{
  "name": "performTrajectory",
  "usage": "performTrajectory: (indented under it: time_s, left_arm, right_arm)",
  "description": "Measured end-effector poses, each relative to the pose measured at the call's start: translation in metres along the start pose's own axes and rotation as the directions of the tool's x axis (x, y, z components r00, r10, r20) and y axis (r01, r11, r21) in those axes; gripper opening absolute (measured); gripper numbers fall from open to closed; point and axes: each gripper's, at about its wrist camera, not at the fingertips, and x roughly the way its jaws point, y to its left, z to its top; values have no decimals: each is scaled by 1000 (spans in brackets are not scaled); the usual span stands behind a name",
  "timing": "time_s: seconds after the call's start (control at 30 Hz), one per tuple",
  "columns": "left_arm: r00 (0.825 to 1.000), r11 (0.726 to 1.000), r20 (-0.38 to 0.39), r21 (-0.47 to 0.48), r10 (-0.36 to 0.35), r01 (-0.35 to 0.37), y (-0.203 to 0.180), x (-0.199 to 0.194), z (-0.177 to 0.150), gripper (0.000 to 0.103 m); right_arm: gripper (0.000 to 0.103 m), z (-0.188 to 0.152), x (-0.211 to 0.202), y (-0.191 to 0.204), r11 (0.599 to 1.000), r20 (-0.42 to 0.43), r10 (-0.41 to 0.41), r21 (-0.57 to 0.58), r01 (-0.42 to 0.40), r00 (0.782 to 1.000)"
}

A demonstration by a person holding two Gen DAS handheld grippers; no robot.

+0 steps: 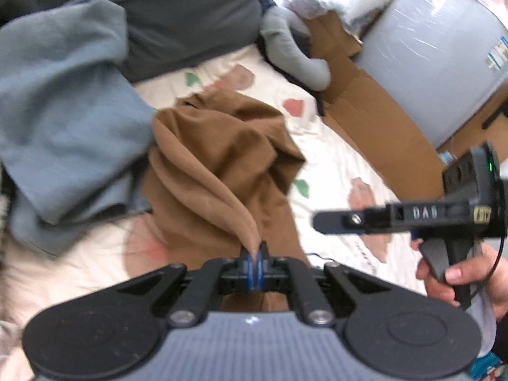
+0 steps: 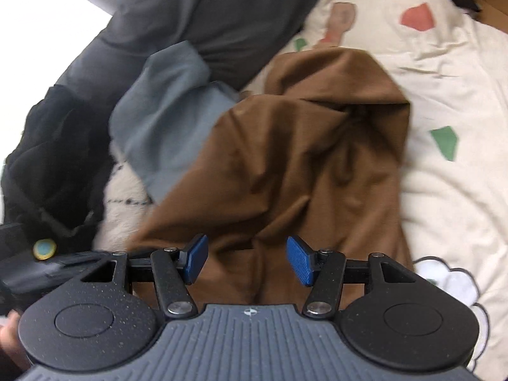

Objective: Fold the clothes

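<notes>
Lettering "DAB" marks right gripper [image 1: 320,219], jaws wide; left gripper [image 1: 255,258] pinches brown garment [image 1: 222,158].

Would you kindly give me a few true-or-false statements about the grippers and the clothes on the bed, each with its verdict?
1. The left gripper is shut on the brown garment. True.
2. The right gripper also pinches the brown garment. False: its jaws stand open above the cloth.
3. A blue-grey garment lies beside the brown one. True.
4. The bedsheet is plain white. False: it is cream with coloured shapes.
5. The brown garment lies neatly folded. False: it is bunched and creased.
</notes>
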Motion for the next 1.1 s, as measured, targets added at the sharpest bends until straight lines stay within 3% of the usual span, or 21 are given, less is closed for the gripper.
performTrajectory:
  time_s: [0.23, 0.37, 0.43, 0.47, 0.57, 0.77, 1.1]
  left_arm:
    - [994, 994, -59, 48, -97, 99, -27, 25, -17, 3]
    - [988, 986, -68, 78, -141, 146, -39, 33, -21, 3]
    - [984, 983, -77, 79, -160, 166, -43, 37, -23, 3]
    - [983, 982, -81, 79, -166, 172, -44, 38, -25, 3]
    - [980, 983, -103, 52, -169, 175, -39, 42, -26, 5]
    - [983, 987, -96, 16, -158, 160, -28, 45, -23, 28]
    - [998, 999, -45, 4, -50, 50, -13, 64, 0, 32]
  right_arm:
    - [62, 4, 8, 22, 999, -75, 30, -37, -33, 997]
    - [59, 0, 26, 26, 998, -153, 1, -66, -12, 988]
    - [38, -4, 34, 20, 998, -188, -27, -56, 17, 982]
    - [14, -6, 36, 16, 998, -203, -41, -51, 31, 978]
    - [4, -11, 34, 10, 996, -205, -64, -67, 51, 977]
    - [2, -13, 9, -6, 988, -160, -149, -63, 140, 976]
    - [2, -25, -66, -46, 951, -168, -309, -83, 299, 936]
